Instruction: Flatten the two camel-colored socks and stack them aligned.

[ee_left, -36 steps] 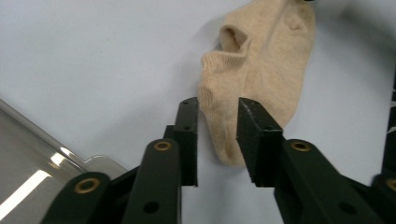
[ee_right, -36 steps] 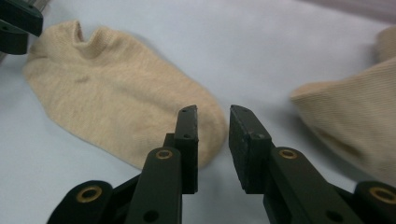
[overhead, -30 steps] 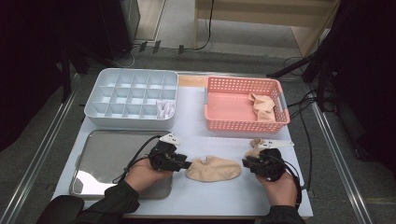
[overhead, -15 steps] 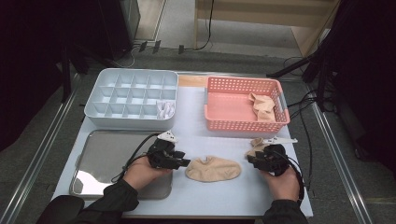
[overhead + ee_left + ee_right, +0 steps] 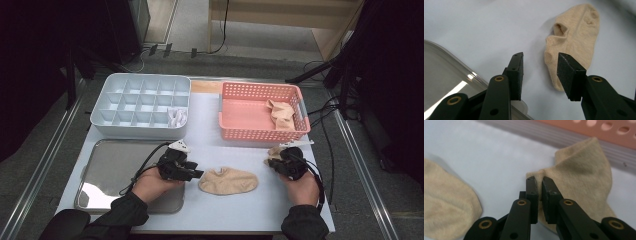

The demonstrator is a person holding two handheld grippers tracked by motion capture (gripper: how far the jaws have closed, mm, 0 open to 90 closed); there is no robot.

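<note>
A beige sock lies flat on the white table between my two grippers; in the left gripper view the same flat sock sits just past my jaws. My left gripper stands open at its left end, holding nothing. A second beige sock lies bunched in front of the pink basket. My right gripper is shut on a fold at that sock's edge. The flat sock also shows at the left of the right gripper view.
The pink basket holds another beige sock. A white divided organizer stands at the back left with a white item in one compartment. A metal tray lies under my left hand.
My right gripper has moved away from the person toward the basket, up to the bunched sock. The left gripper and the flat sock have barely moved.
</note>
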